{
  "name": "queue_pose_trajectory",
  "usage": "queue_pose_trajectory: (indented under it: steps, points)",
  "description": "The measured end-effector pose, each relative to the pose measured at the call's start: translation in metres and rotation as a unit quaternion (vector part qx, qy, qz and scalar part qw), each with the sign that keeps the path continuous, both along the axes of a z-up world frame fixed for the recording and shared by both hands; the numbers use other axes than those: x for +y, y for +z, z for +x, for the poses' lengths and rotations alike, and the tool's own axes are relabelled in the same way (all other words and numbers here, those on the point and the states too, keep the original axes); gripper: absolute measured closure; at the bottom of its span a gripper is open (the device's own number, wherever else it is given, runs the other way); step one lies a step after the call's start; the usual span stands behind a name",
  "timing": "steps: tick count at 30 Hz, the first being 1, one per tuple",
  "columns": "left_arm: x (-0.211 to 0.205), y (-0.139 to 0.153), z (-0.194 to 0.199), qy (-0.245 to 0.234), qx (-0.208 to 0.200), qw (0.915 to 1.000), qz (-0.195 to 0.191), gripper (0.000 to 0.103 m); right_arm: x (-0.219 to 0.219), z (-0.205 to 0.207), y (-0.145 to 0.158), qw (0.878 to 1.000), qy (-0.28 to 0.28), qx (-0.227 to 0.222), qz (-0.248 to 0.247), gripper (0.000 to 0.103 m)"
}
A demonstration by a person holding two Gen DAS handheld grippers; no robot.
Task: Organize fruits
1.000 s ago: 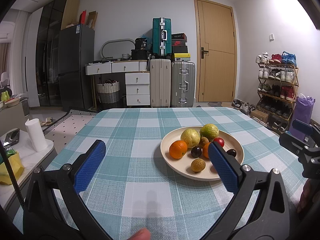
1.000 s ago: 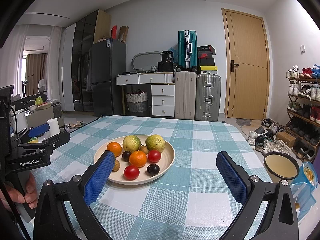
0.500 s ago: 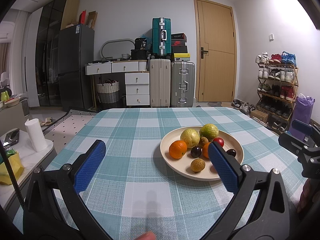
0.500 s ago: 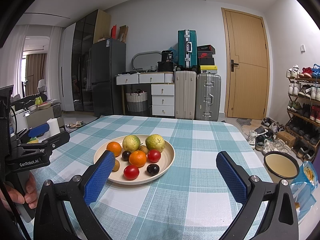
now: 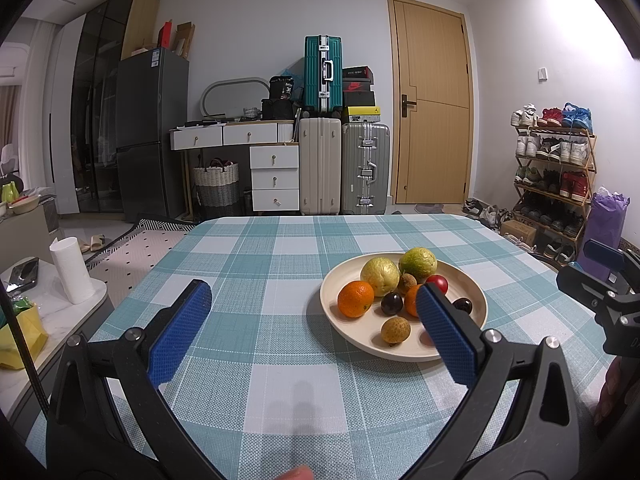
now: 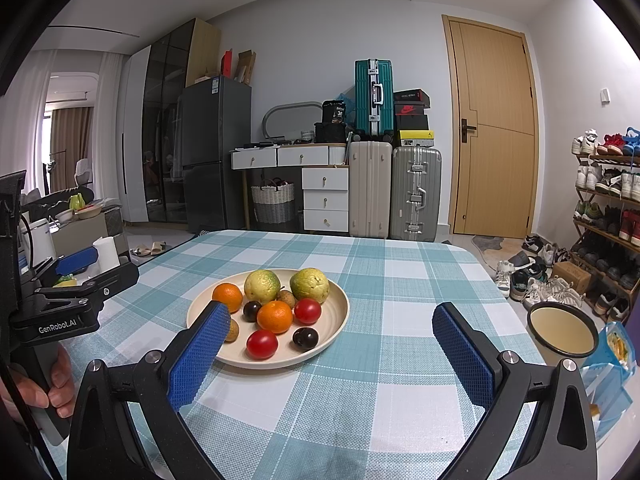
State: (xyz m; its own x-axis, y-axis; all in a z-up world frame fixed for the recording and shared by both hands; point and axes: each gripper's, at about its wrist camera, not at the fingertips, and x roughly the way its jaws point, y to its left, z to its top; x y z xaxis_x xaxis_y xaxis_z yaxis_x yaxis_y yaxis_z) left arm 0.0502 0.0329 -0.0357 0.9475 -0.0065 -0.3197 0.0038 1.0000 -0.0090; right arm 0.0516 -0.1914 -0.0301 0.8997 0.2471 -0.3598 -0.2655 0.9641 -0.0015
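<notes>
A cream plate (image 5: 476,294) (image 6: 336,322) of fruit sits on the teal checked tablecloth. It holds two oranges (image 6: 274,317), two yellow-green guavas (image 6: 262,286), two red tomatoes (image 6: 262,344), dark plums (image 6: 305,338) and small brown longans (image 5: 395,330). My left gripper (image 5: 312,334) is open and empty, above the cloth with the plate behind its right finger. My right gripper (image 6: 330,354) is open and empty, with the plate behind its left finger. Each gripper shows at the edge of the other's view.
A second, empty cream bowl (image 6: 562,330) sits off the table's right edge beside a snack bag (image 6: 616,344). A side table with a paper roll (image 5: 72,270) stands left. A shoe rack (image 5: 554,176), suitcases and drawers line the back.
</notes>
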Motion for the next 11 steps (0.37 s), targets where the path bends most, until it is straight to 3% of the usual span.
queue_pose_trajectory:
  steps: [11]
  points:
    - [-0.0005,0.0001,-0.0008,-0.001,0.0,1.0,0.0,0.001,-0.0001,-0.0001,0.0003,1.0,0.0,0.0,0.0,0.0]
